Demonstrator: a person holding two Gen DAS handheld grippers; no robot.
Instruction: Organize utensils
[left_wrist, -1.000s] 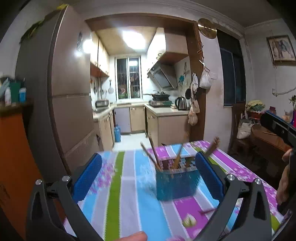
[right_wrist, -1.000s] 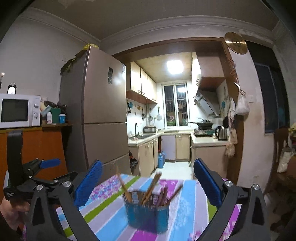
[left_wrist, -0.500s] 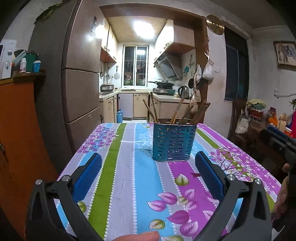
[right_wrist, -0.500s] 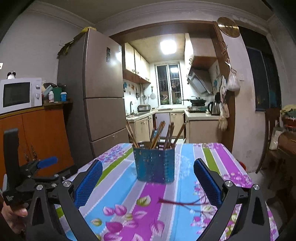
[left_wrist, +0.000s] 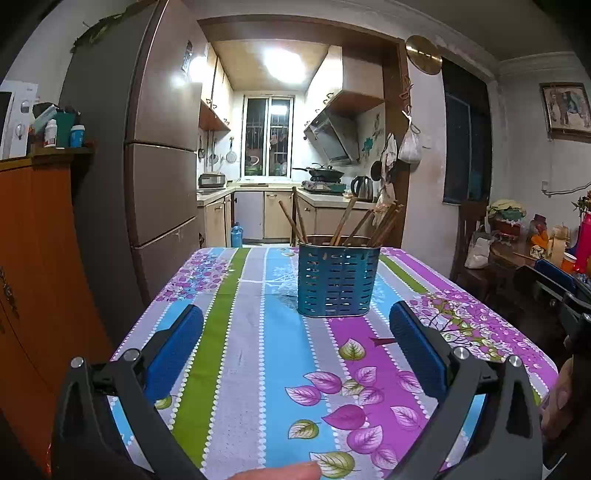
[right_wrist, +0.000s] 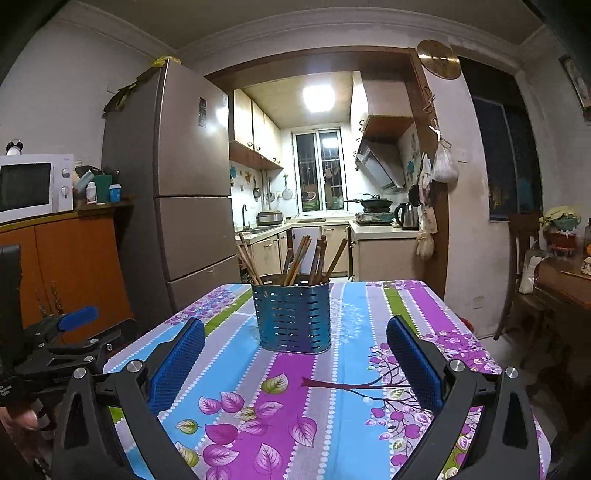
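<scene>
Your blue slotted utensil holder (left_wrist: 338, 282) stands upright mid-desk (left_wrist: 240, 369) with wooden chopsticks (left_wrist: 345, 221) splayed out of its top. Both the left hand-held gripper (left_wrist: 295, 347) and the right hand-held gripper (right_wrist: 295, 363) hang short of it, spread wide and empty. Whether sorting lies ahead or is finished, you can't tell from this. Should you reach in, take one stick near its upper end. Compared with a second ago, both views have tipped down and steadied, showing more desk.

Home kitchen-diner, fridge (right_wrist: 177, 177), microwave (right_wrist: 33, 186), stove (right_wrist: 373, 218), floral tablecloth (right_wrist: 332, 387)
</scene>
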